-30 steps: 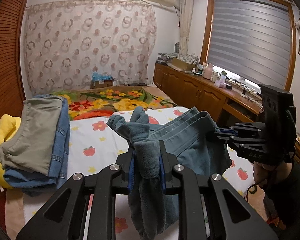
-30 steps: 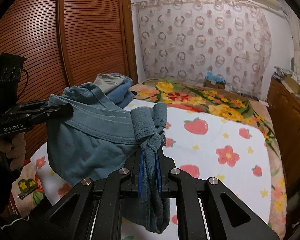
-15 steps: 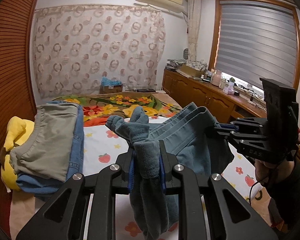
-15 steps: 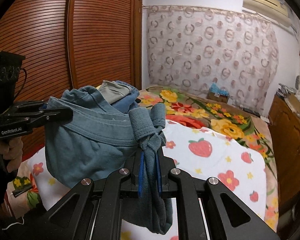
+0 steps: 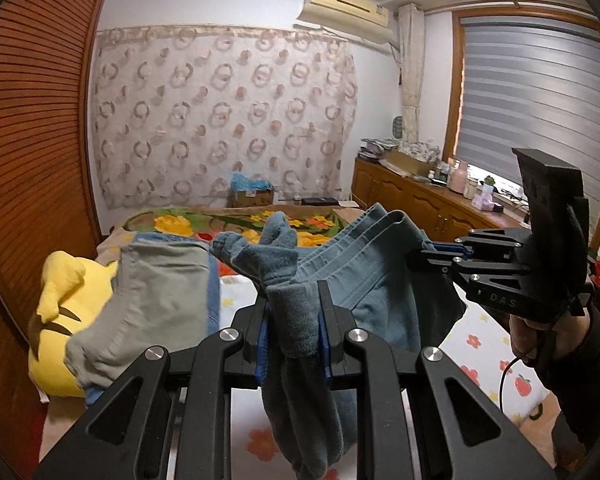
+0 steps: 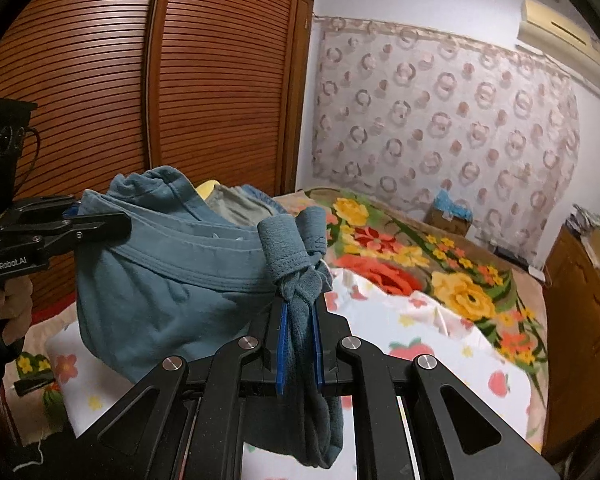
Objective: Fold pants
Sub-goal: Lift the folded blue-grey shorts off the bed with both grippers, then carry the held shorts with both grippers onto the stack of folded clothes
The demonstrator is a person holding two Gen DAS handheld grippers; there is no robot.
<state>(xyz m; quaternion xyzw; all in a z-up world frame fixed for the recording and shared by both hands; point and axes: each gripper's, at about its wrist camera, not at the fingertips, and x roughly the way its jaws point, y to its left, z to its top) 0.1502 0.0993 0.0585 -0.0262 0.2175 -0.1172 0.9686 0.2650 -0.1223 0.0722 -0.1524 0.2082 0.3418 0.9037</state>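
Teal-blue pants (image 5: 364,280) hang in the air between my two grippers, above the bed. My left gripper (image 5: 293,312) is shut on one bunched end of the pants, with fabric drooping below the jaws. My right gripper (image 6: 299,320) is shut on the other bunched end; it also shows in the left wrist view (image 5: 424,254) at the right. The left gripper shows in the right wrist view (image 6: 112,220) at the left, clamped on the waistband. The pants (image 6: 172,280) sag in a pouch between them.
A stack of folded clothes (image 5: 156,300), grey-green on denim, lies on the bed's left next to a yellow plush toy (image 5: 56,320). The bed (image 6: 420,320) has a strawberry sheet and floral blanket. A slatted wardrobe (image 6: 160,80) stands left, a wooden cabinet (image 5: 412,204) right.
Both grippers have risen and tilted up with the pants still held; the views now show more wall and less bed. The grips are unchanged.
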